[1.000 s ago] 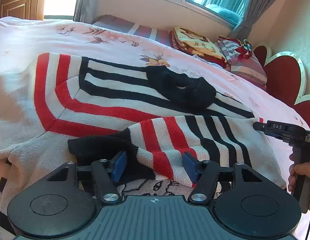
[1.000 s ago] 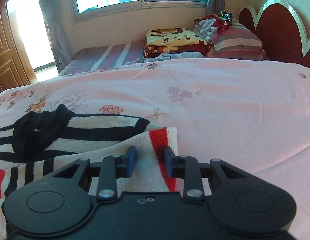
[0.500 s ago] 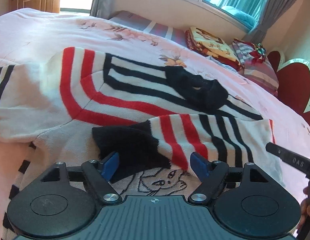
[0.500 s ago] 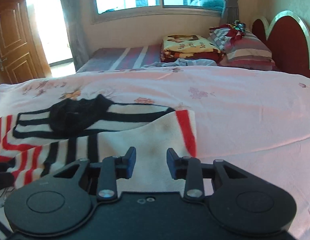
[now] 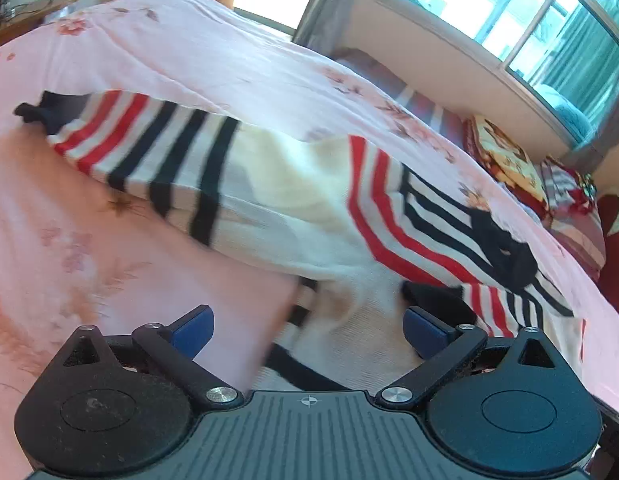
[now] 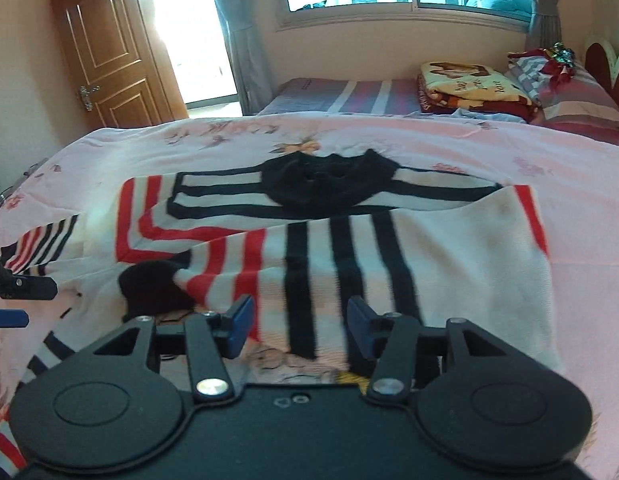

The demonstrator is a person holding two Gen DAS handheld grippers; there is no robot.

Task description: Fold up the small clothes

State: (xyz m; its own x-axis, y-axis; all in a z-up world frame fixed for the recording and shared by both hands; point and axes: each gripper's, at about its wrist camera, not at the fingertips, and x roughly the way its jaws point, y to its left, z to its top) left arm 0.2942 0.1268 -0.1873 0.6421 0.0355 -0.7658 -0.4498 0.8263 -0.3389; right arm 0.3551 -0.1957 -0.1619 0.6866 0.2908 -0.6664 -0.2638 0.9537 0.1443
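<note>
Sweater [image 6: 349, 248] lies ahead, one sleeve folded across. Left hand-held gripper [image 5: 307, 330] just opened wide, right hand-held gripper [image 6: 300, 326] partly, both empty. Next: far sleeve [image 5: 149, 156].

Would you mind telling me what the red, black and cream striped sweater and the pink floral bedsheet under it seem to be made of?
Striped sweater: looks like a soft matte knit, perhaps wool or acrylic; fine ribbed texture shows near the camera and its edges drape thickly.
Pink floral bedsheet: apparently thin woven cotton or a blend, smooth and matte, with printed flowers and fine creases.
</note>
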